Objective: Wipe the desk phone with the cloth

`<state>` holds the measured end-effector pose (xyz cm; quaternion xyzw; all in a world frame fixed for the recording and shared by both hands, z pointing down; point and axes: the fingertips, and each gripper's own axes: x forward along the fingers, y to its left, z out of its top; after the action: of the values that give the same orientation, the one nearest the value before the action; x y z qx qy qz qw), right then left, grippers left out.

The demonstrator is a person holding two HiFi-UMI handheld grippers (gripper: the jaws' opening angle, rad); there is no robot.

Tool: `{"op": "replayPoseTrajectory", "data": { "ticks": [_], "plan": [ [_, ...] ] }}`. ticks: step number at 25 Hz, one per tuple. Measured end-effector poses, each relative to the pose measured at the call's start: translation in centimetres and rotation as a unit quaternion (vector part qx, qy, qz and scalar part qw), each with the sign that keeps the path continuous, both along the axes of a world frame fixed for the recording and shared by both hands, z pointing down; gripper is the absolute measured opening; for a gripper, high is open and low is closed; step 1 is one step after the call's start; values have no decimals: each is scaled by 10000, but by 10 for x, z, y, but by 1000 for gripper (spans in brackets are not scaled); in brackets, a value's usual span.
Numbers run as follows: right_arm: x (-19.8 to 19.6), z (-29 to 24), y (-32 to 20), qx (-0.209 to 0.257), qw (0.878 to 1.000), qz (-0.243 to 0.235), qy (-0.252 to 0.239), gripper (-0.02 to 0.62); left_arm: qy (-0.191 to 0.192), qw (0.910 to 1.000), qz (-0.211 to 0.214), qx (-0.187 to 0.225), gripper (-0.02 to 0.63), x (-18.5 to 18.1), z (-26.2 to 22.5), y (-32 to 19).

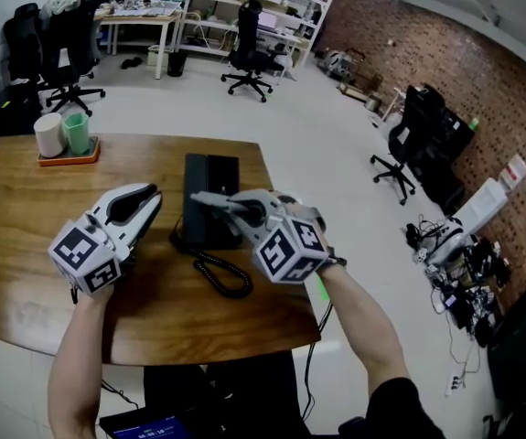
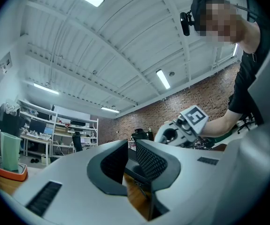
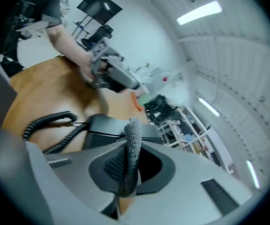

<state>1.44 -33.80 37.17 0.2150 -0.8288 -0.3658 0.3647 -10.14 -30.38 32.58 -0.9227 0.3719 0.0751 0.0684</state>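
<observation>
A black desk phone point(image 1: 209, 176) lies at the middle of the wooden desk point(image 1: 25, 236), and its coiled cord point(image 1: 222, 273) trails toward the front edge. My right gripper point(image 1: 200, 198) hangs over the phone's near part, shut on a strip of grey cloth point(image 3: 134, 142) that stands up between its jaws. In the right gripper view point(image 3: 127, 163), the phone point(image 3: 111, 125) and cord point(image 3: 50, 121) lie just below. My left gripper point(image 1: 151, 198) hovers just left of the phone with its jaws a narrow gap apart and nothing in them. Through that gap, the left gripper view point(image 2: 131, 146) shows the phone and desk wood.
An orange tray point(image 1: 68, 157) with a white cup and a green cup point(image 1: 77, 133) sits at the desk's back left corner. Black office chairs point(image 1: 249, 58) stand on the floor beyond. The desk's right edge is close to the phone.
</observation>
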Motion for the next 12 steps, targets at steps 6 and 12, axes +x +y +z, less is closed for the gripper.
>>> {"op": "replayPoseTrajectory", "data": {
  "ticks": [6,12],
  "plan": [
    [-7,-41,-119,245,9831,1371,-1188,26,111,9999,-20,-38,40,-3,4,0],
    [-2,-18,-101,3,9910,1106,-752,26,79,10000,5,-13,38,5,-5,3]
  ]
}}
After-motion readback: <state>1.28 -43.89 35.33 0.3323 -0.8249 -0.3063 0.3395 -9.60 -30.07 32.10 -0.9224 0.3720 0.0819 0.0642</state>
